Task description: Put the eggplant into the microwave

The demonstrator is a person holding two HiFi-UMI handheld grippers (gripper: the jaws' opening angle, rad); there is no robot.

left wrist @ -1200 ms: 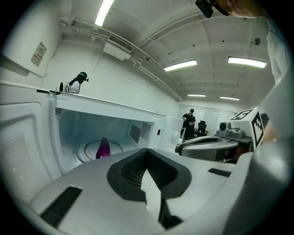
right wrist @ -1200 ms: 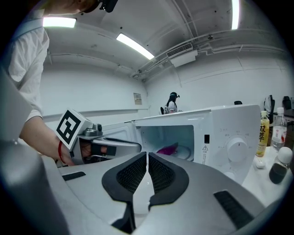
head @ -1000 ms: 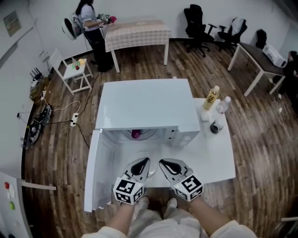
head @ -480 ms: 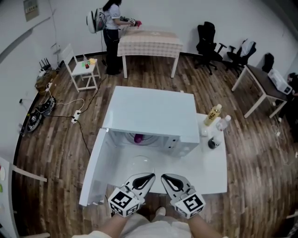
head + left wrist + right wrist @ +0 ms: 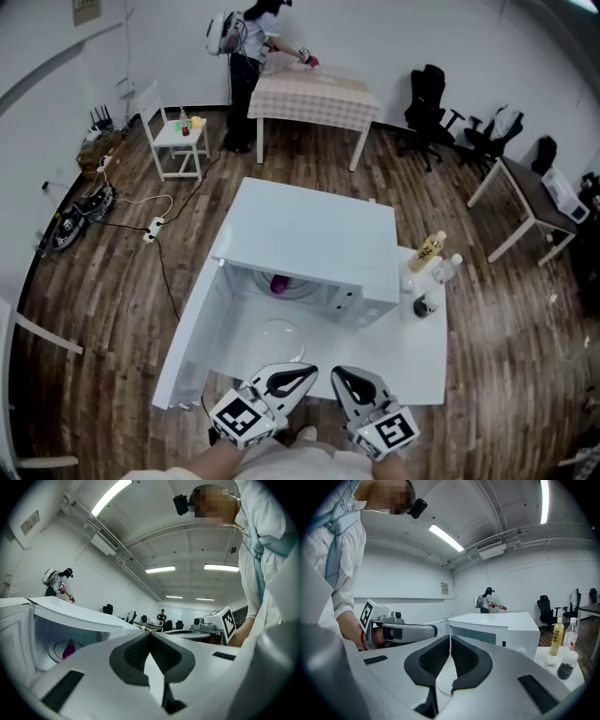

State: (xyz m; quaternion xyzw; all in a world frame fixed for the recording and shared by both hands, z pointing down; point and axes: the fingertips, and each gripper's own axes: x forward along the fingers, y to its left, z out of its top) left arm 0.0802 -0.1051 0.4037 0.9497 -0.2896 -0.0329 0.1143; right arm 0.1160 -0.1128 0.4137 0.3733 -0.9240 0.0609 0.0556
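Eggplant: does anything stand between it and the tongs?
No barrier: the microwave door stands open, eggplant inside. Only a flat clear dish lies on the table before the shut left tongs and right tongs.

No text can be read with certainty. Dark characters are printed down the label of the yellow bottle (image 5: 556, 638) on the counter (image 5: 412, 367), too small to be made out. The wall notice (image 5: 444, 588) is illegible. Only patterned square markers (image 5: 234, 422), without letters, are carried by the left claw (image 5: 312, 372) and right claw (image 5: 337, 373).
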